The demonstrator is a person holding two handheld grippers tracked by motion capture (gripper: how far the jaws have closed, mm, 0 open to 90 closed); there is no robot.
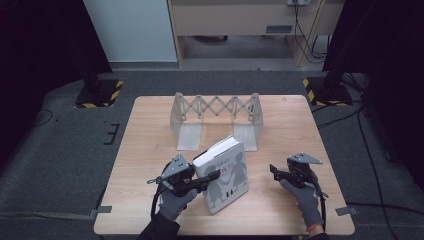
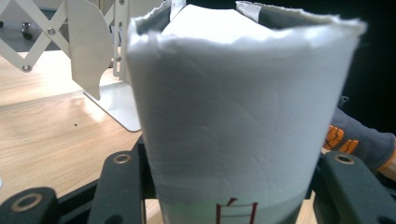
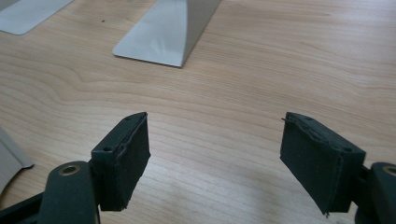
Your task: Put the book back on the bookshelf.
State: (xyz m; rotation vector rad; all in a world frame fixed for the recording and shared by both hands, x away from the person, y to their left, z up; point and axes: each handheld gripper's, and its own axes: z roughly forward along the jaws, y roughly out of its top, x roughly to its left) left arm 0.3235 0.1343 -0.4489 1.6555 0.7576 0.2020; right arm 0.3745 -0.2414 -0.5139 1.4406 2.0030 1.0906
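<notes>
A thick book (image 1: 227,175) with a pale cover and dark figure silhouettes sits near the table's front centre, its far end raised. My left gripper (image 1: 210,174) is shut across its left edge. In the left gripper view the white spine of the book (image 2: 233,107), marked with a red character, is held between the two black jaws of the left gripper (image 2: 233,191). To the book's right, my right gripper (image 1: 274,171) stands open and apart from it. The right gripper (image 3: 215,158) has only bare wood between its pads (image 3: 130,158).
A pale metal expanding book rack (image 1: 215,107) with scissor links and two upright ends stands at the table's back centre; its base plates (image 3: 173,32) reach toward me. The wooden table (image 1: 150,150) has bare room left and right. A gloved hand (image 2: 355,140) is beyond the book.
</notes>
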